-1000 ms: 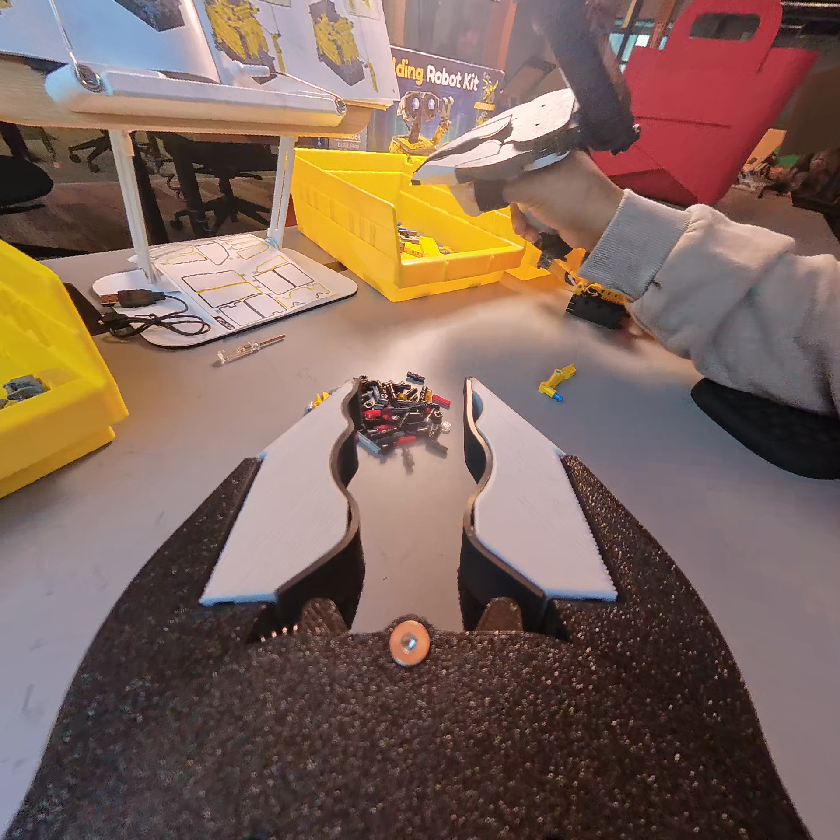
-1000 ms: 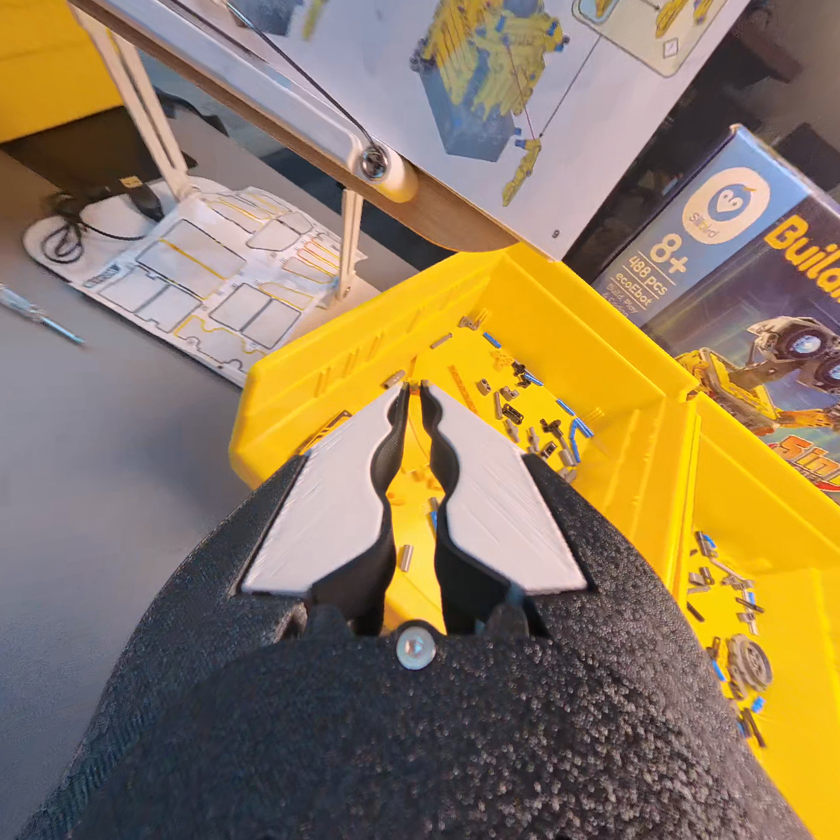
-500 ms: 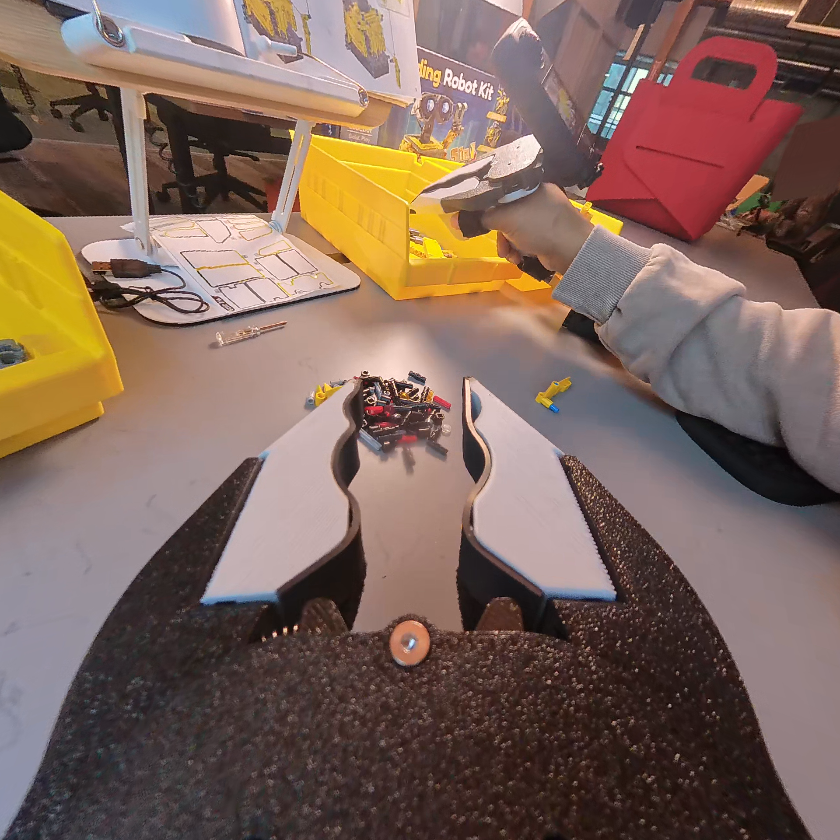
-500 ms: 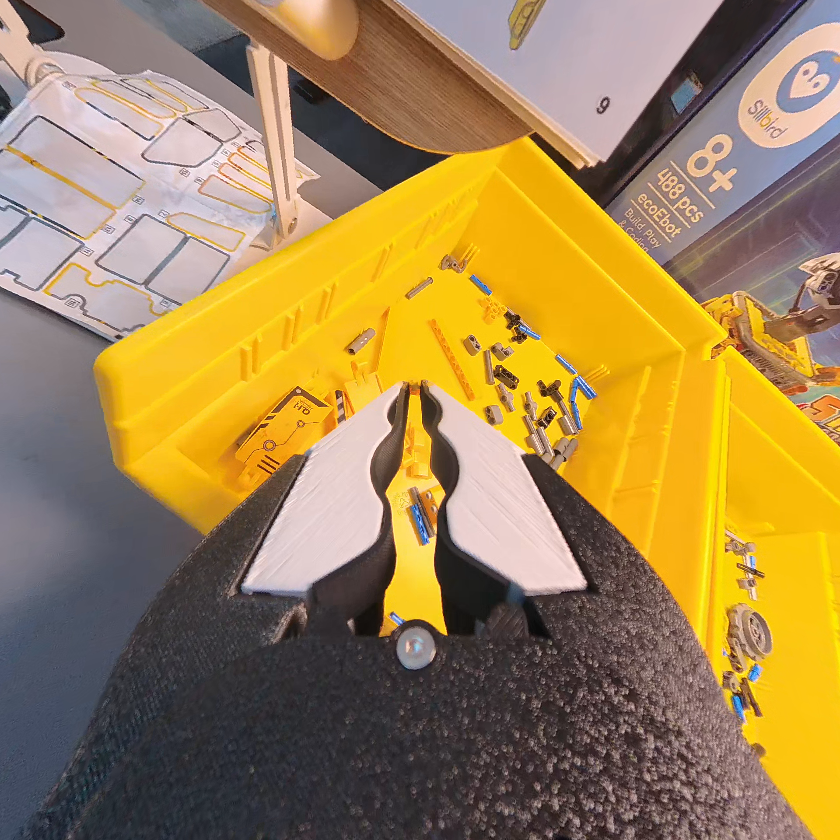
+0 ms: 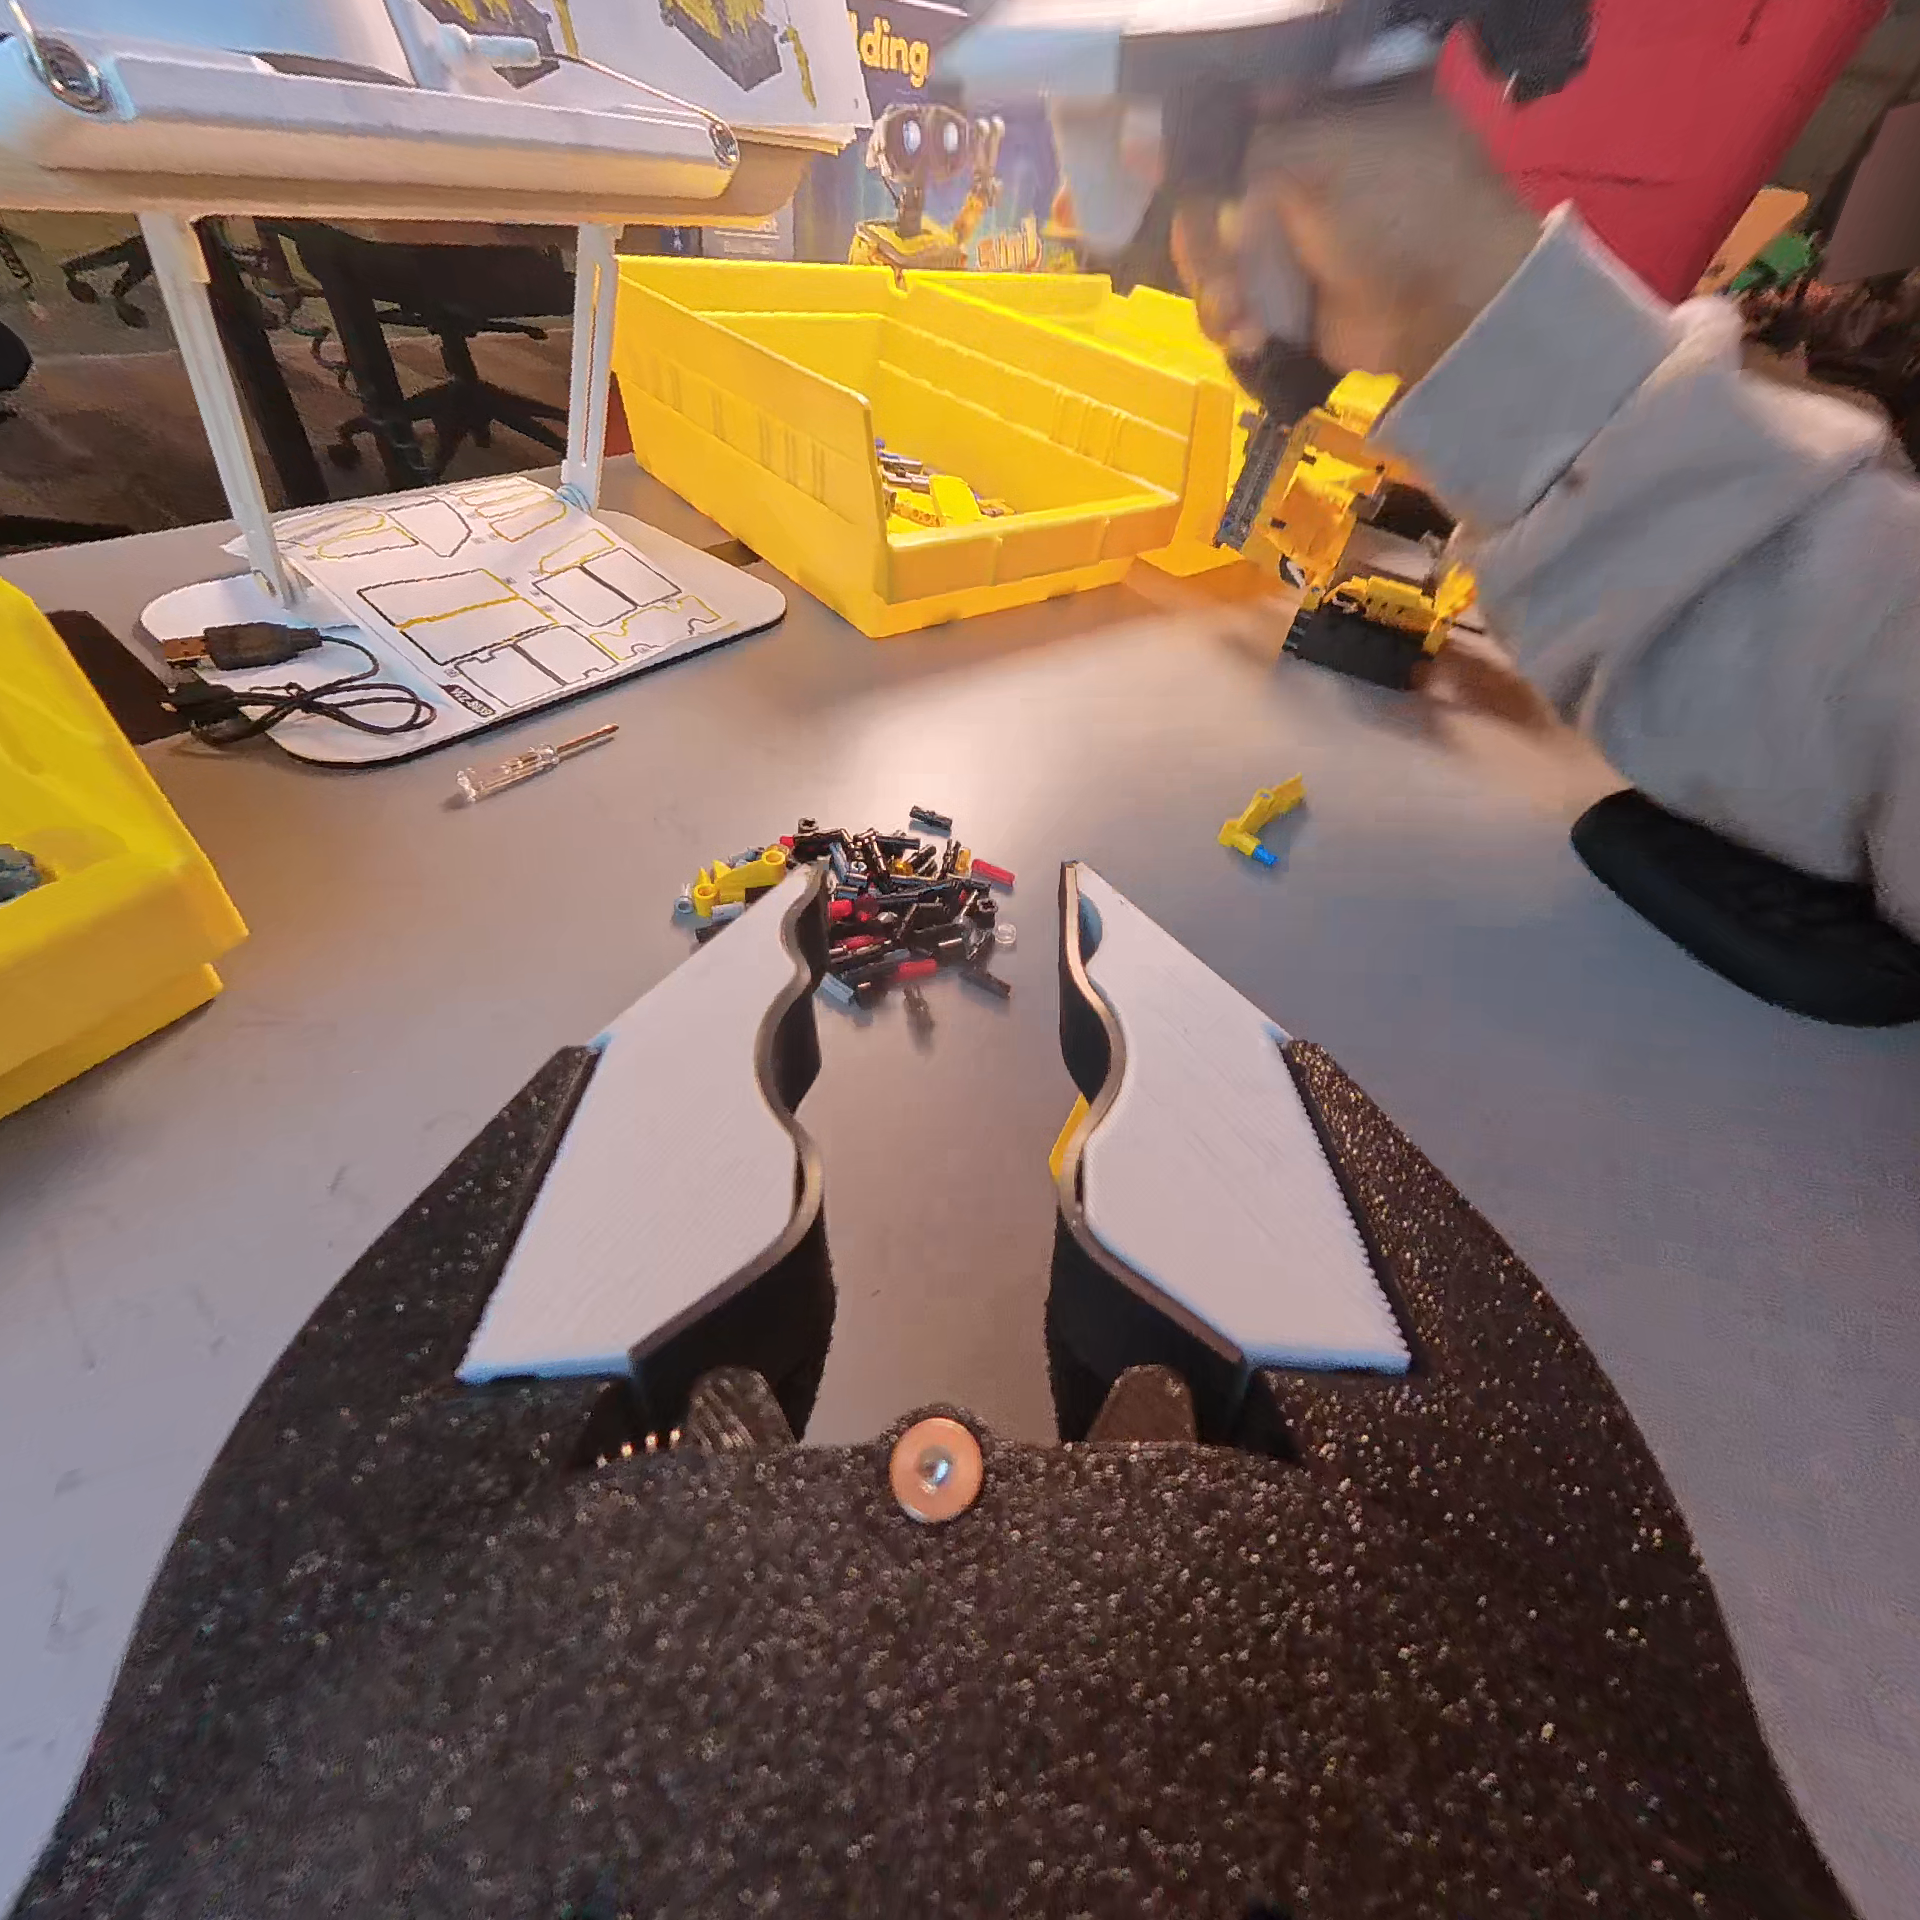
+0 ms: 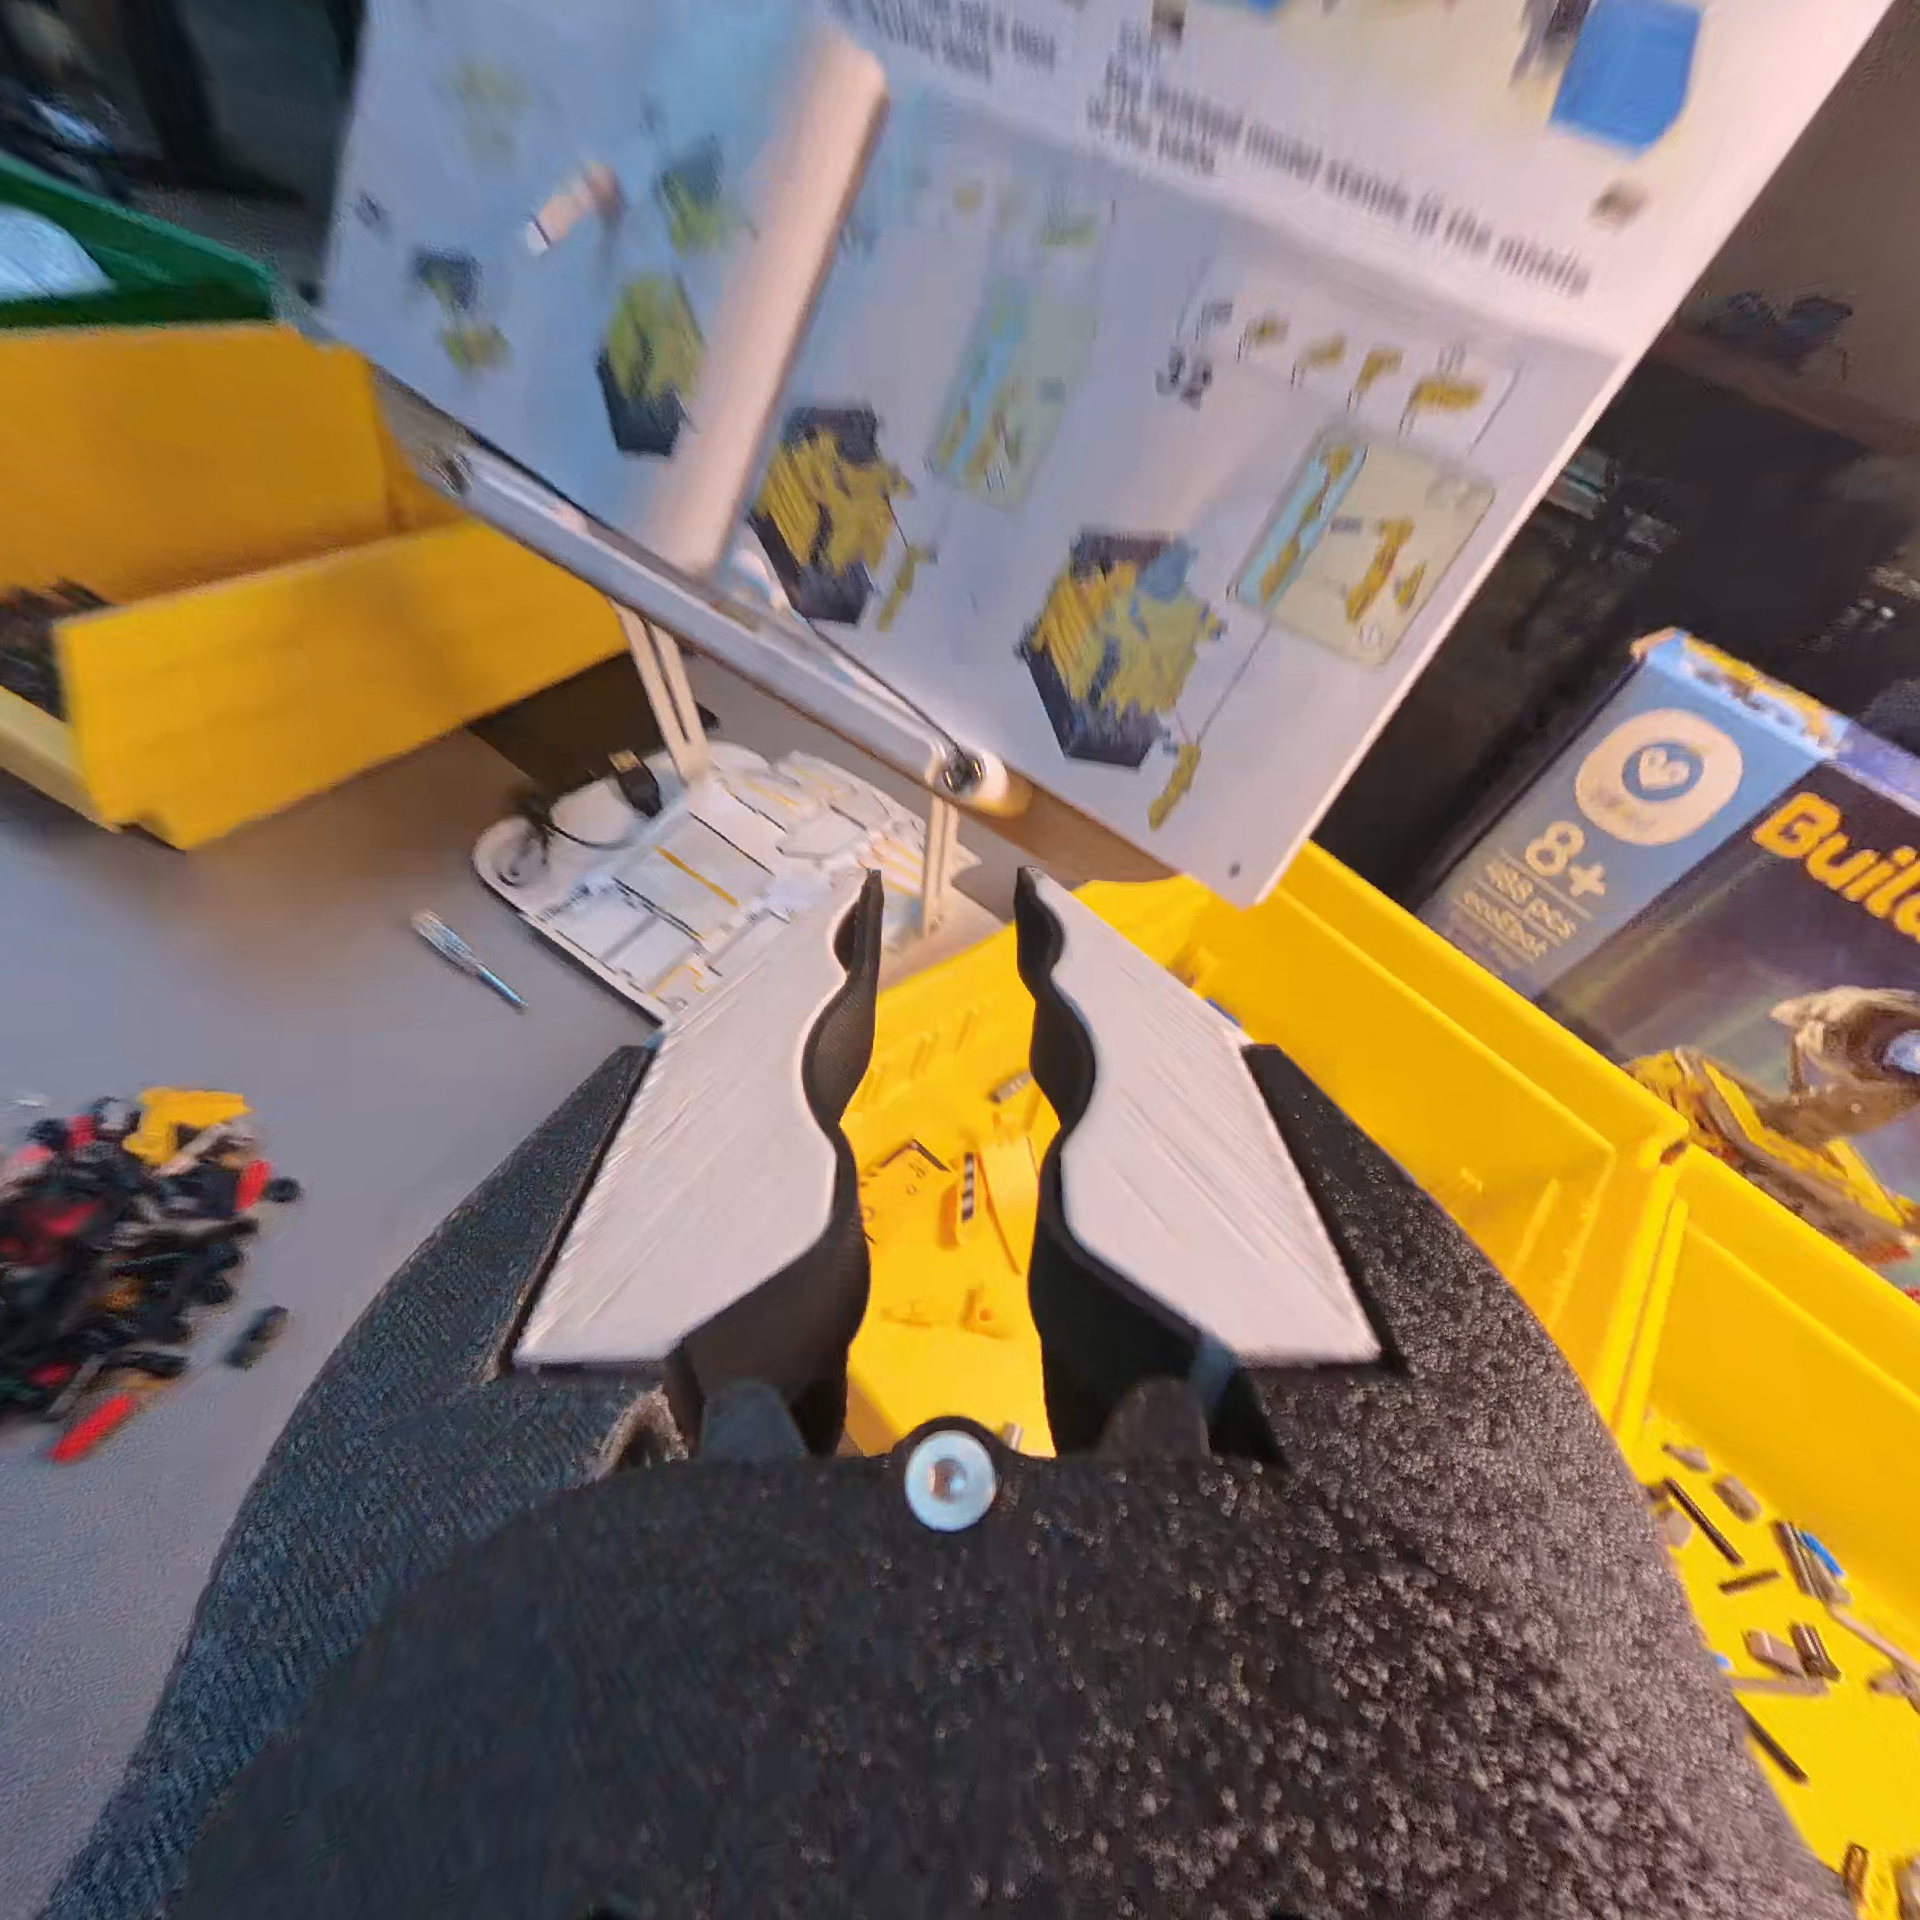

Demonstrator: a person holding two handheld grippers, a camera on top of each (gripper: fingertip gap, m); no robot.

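- While the left tongs [image 5: 943,883] hover low over the grey counter [image 5: 1351,1195], their two pale ribbed fingers stand wide apart and grip nothing; a small yellow piece shows against the inner edge of the right-hand finger, contact uncertain.
- Landmark: the pile of small parts [image 5: 894,914], a loose heap of black, red, grey and yellow plastic pins and connectors lying on the counter. The left tongs' fingertips flank its near edge.
- Beyond the pile stands a yellow bin [image 5: 935,457], rigid moulded plastic with ribbed walls, holding a few small pieces.
- Right of the pile, apart from it, lies a single yellow angled connector [image 5: 1260,816] with a blue tip.
- Beyond and left of the pile lie a clear-handled screwdriver [image 5: 535,764] and a white book stand [image 5: 457,623] with a sheet of outlined shapes and a black cable on its base plate; an open instruction booklet [image 6: 1039,364] rests on top.
- Far right of the pile, a yellow-and-black brick model [image 5: 1351,582] sits behind a blurred hand and a grey sleeve [image 5: 1714,582].
- The right tongs [image 6: 948,894] are raised above the yellow bin, with the pile down to their left; their fingers are moderately parted and empty. The booklet's lower edge hangs close ahead of the tips.
- A printed kit box [image 6: 1714,883] stands behind the bin.
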